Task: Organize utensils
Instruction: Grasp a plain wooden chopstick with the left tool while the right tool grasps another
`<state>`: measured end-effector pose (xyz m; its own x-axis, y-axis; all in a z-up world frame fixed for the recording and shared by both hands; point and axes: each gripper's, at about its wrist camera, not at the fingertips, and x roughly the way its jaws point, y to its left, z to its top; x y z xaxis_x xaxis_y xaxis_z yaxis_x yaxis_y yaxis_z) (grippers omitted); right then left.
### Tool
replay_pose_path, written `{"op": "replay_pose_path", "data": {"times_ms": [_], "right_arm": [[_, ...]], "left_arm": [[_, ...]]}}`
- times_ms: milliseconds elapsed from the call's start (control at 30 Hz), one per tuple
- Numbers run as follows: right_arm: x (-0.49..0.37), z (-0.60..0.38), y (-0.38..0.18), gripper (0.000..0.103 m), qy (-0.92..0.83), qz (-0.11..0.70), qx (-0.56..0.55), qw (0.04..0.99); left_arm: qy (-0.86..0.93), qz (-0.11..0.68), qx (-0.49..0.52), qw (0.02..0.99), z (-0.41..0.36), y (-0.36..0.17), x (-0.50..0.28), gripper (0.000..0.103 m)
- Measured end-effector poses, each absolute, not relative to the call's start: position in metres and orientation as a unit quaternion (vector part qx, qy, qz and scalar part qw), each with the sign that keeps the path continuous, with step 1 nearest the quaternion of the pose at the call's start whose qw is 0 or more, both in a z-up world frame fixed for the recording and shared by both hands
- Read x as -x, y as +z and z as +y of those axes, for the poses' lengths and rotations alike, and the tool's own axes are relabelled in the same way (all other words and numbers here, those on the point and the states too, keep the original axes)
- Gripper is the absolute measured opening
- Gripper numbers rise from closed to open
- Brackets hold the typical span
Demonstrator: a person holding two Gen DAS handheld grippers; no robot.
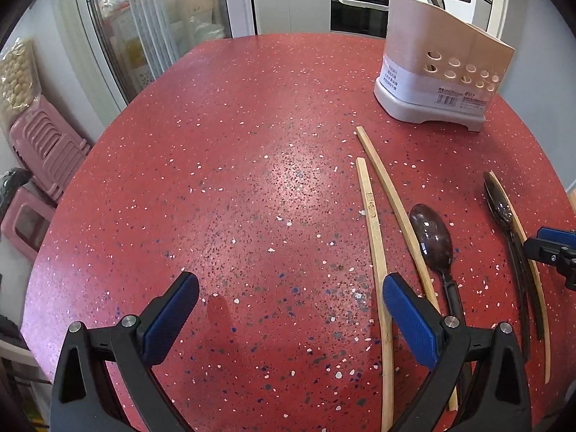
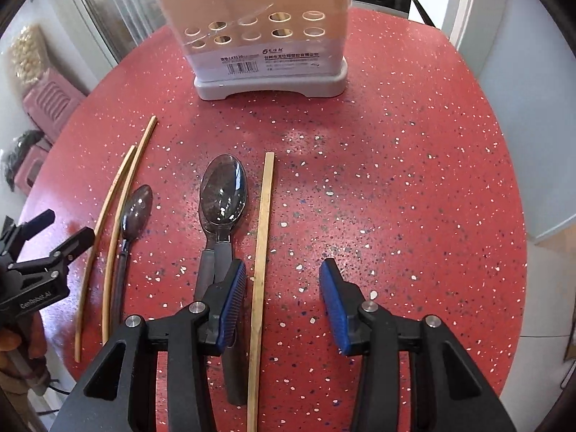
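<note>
Task's things on the speckled red round tabletop [image 2: 414,180], none lifted yet. Right gripper [image 2: 282,306] pointed steeply down over a single pale wooden chopstick [image 2: 264,223]; jaws about half spread, empty, blue pads straddling the stick, which sits nearer the left pad [image 2: 234,302] than the right one. Long axis of that stick straight ahead of the claw, parallel with the pads, far end aimed at the beige perforated plastic utensil holder on a grey base [image 2: 266,36]. So a grip across the stick's width looks ready, judged from the alignment; contact not made.

Just left of the stick: large translucent dark plastic spoon [image 2: 223,194], bowl toward the holder, handle passing under the left pad. Risk of pinching handle along with stick.

Left gripper [image 1: 289,320] wide, empty, hovering above bare table; nearest wooden chopstick [image 1: 372,223] passing by its right pad [image 1: 410,316]. Right hand nearer the lone stick, left hand nearer the pair.

Count: three chopsticks on the table, one lone, two side by side [image 2: 118,216]; two dark spoons, the smaller one [image 2: 136,212] beside the pair; one holder, upright, near the far edge, something dark already inside, contents unclear.
</note>
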<state>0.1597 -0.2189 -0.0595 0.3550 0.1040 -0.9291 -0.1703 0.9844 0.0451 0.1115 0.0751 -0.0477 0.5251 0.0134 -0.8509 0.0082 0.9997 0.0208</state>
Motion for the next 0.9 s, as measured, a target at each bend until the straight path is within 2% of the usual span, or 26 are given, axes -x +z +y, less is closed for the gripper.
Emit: {"op": "replay_pose_path", "data": {"times_ms": [300, 700, 733, 833, 867, 900], "right_arm": [[-0.156, -0.2, -0.057, 0.046, 0.079, 0.56, 0.079, 0.821], [-0.184, -0.185, -0.056, 0.045, 0.085, 0.61, 0.097, 0.782], [-0.185, -0.183, -0.056, 0.044, 0.086, 0.613, 0.1, 0.779], [-0.188, -0.18, -0.055, 0.043, 0.088, 0.62, 0.102, 0.773], [-0.189, -0.181, -0.055, 0.035, 0.09, 0.622, 0.102, 0.771], [-0.189, -0.18, -0.054, 0.022, 0.096, 0.623, 0.102, 0.769]], "left_arm": [[-0.014, 0.5, -0.022, 0.866, 0.066, -0.05, -0.123, 0.103], [-0.059, 0.538, -0.02, 0.84, 0.054, -0.045, -0.156, 0.103], [-0.063, 0.539, -0.023, 0.839, 0.051, -0.044, -0.158, 0.101], [-0.086, 0.548, -0.04, 0.831, 0.04, -0.039, -0.165, 0.086], [-0.095, 0.552, -0.048, 0.827, 0.036, -0.037, -0.167, 0.08], [-0.099, 0.555, -0.053, 0.825, 0.032, -0.036, -0.168, 0.076]]}}
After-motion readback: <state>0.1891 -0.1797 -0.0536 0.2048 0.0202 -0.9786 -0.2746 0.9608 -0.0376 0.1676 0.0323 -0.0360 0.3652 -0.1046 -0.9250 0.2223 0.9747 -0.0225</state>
